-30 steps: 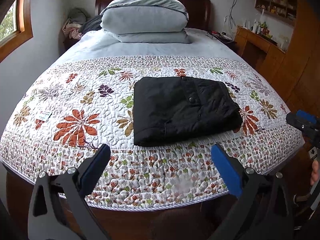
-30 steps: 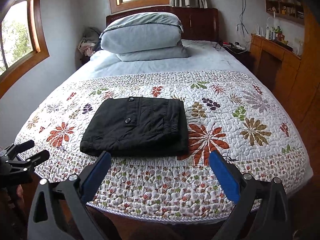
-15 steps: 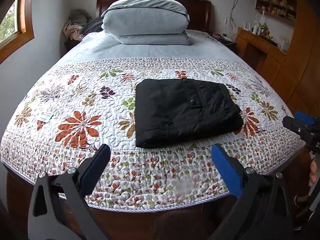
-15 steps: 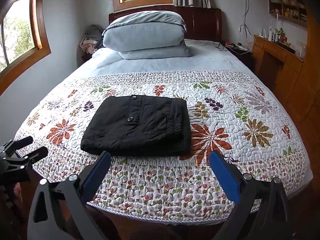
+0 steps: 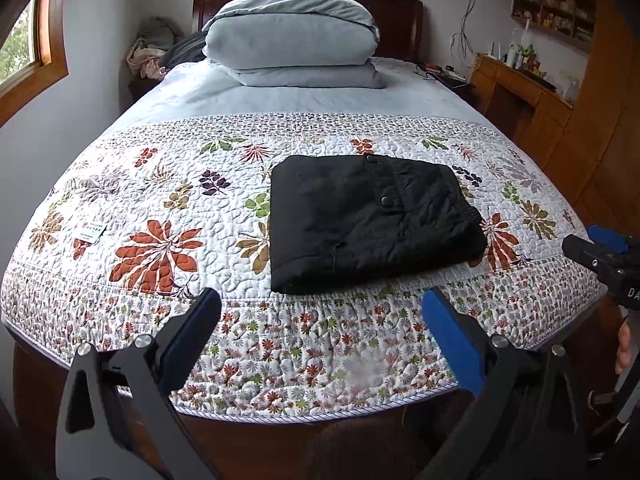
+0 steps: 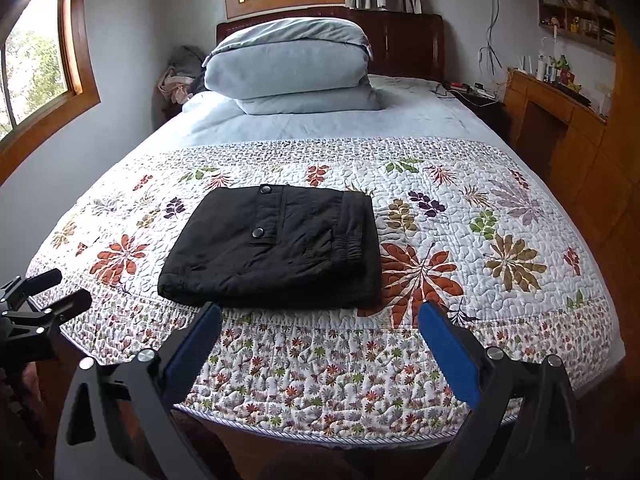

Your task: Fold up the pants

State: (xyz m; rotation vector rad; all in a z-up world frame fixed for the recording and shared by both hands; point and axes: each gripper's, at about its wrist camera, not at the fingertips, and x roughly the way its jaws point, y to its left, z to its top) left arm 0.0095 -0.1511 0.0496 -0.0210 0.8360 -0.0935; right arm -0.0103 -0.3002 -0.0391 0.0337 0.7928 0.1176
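Note:
Black pants (image 5: 368, 220) lie folded into a compact rectangle on the floral quilt (image 5: 160, 216), near the foot of the bed; the right wrist view shows the same pants (image 6: 276, 244). My left gripper (image 5: 320, 304) is open, held back off the bed's foot edge, nothing between its blue pads. The right gripper (image 6: 320, 316) is open too, just short of the pants' near edge, also holding nothing. The right gripper's tip (image 5: 596, 248) shows at the left view's right edge, and the left gripper (image 6: 44, 296) at the right view's left edge.
Stacked grey bedding (image 5: 292, 40) sits at the head of the bed, against a dark headboard. Wooden cabinets (image 5: 560, 120) line the right wall and a cluttered nightstand (image 6: 476, 96) stands by them. Windows sit left and behind. A small white tag (image 5: 91, 232) lies on the quilt.
Both grippers have drifted slightly, so the views have risen and backed off a little. The pants have not moved and both grippers stay open.

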